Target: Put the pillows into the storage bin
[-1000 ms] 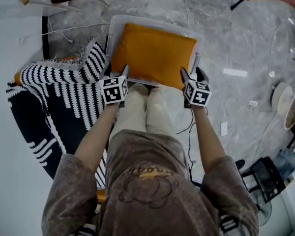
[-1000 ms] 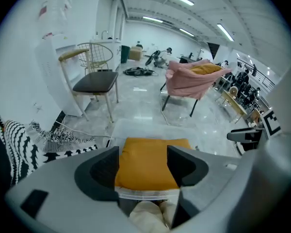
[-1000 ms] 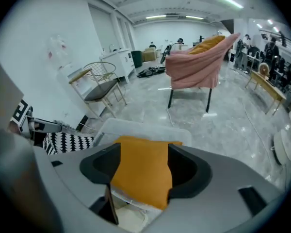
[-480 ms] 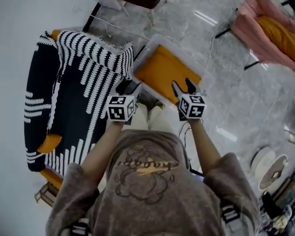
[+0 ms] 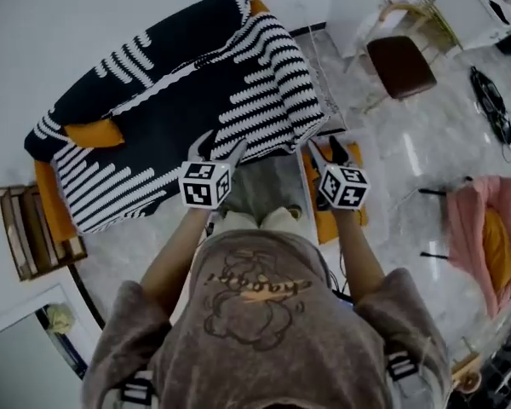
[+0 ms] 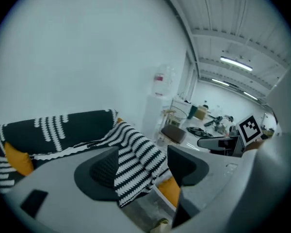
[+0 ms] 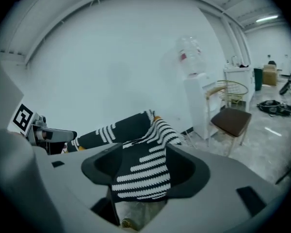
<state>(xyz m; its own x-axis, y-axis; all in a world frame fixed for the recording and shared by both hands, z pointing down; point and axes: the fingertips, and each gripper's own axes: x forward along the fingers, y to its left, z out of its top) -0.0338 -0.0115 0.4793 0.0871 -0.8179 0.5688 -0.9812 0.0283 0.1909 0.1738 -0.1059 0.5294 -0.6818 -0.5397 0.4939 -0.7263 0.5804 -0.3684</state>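
Black-and-white striped knitted throw (image 5: 196, 83) spreads far of both grippers. Left gripper (image 5: 221, 146) and right gripper (image 5: 326, 149): jaws apart, empty, the right's just narrowing. Clear plastic storage bin (image 5: 304, 196), apparently holding an orange pillow (image 5: 325, 225), lies near right, partly hidden by the right gripper.

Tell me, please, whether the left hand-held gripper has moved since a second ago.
Yes. The left hand-held gripper has left the storage bin at its near corner and now points at the striped sofa.

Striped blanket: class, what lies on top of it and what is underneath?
An orange pillow lies on the striped blanket. Underneath, only an orange edge shows; the rest is covered.
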